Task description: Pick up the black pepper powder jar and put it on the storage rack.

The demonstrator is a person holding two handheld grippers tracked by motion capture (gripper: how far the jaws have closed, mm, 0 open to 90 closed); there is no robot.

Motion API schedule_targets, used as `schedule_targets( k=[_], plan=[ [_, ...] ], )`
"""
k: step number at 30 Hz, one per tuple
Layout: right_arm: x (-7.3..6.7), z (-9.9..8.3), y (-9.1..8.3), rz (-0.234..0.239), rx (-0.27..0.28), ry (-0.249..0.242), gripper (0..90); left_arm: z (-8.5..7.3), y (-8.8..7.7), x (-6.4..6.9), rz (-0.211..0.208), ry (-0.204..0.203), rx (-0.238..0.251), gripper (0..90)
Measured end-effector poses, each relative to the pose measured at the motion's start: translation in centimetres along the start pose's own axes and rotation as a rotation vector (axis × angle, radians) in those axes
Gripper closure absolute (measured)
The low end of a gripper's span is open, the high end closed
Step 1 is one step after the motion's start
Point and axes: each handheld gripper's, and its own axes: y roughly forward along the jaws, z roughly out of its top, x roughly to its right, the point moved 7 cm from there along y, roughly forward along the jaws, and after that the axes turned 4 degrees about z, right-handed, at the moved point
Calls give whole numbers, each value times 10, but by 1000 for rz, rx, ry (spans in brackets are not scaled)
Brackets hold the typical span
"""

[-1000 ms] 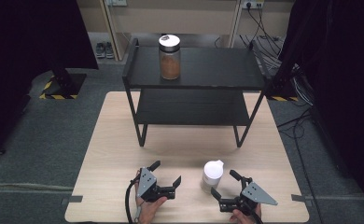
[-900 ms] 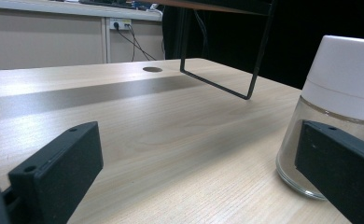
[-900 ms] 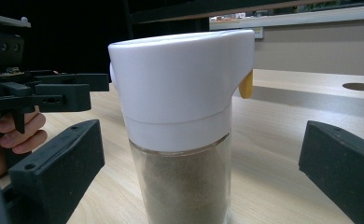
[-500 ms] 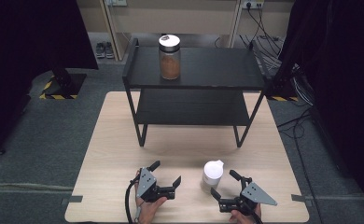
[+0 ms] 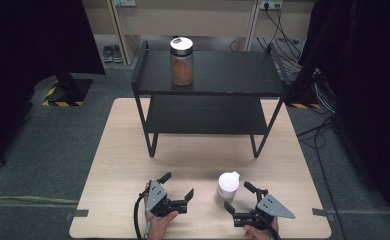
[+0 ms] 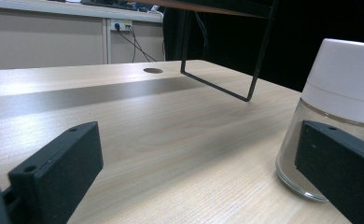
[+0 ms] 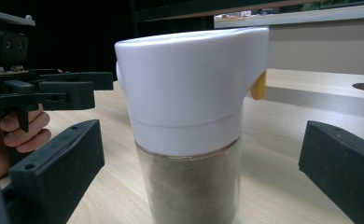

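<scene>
A glass shaker (image 5: 227, 188) with a white pour lid and brown powder inside stands upright on the wooden table near its front edge. My right gripper (image 5: 237, 196) is open just in front of it. In the right gripper view the shaker (image 7: 194, 121) stands close between the spread jaws of that gripper (image 7: 201, 179), with no contact visible. My left gripper (image 5: 177, 185) is open to the shaker's left, nothing between its jaws. In the left gripper view (image 6: 194, 182) the shaker (image 6: 343, 93) sits at the right, partly behind the right jaw.
A black two-level metal rack (image 5: 208, 92) stands on the far half of the table (image 5: 123, 165). A glass jar (image 5: 181, 61) of brown powder with a white lid stands on its top shelf at the left. The left gripper (image 7: 45, 88) and its hand appear in the right gripper view.
</scene>
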Motion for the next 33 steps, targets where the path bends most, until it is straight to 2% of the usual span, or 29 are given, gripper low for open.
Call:
schedule_targets(
  k=[7,16,24,33],
  plan=[
    [1,1,7,17,-5,-6,6,0,0,0,1,1,-4,1],
    [1,2,11,18,-8,-20,113,1,2,-1,-3,-2,-8,1],
    [0,5,17,27,-35,-39,190,1,2,0,-2,1,-11,1],
    [-1,9,25,15,-68,-43,256,1,1,0,-3,4,-6,1]
  ],
)
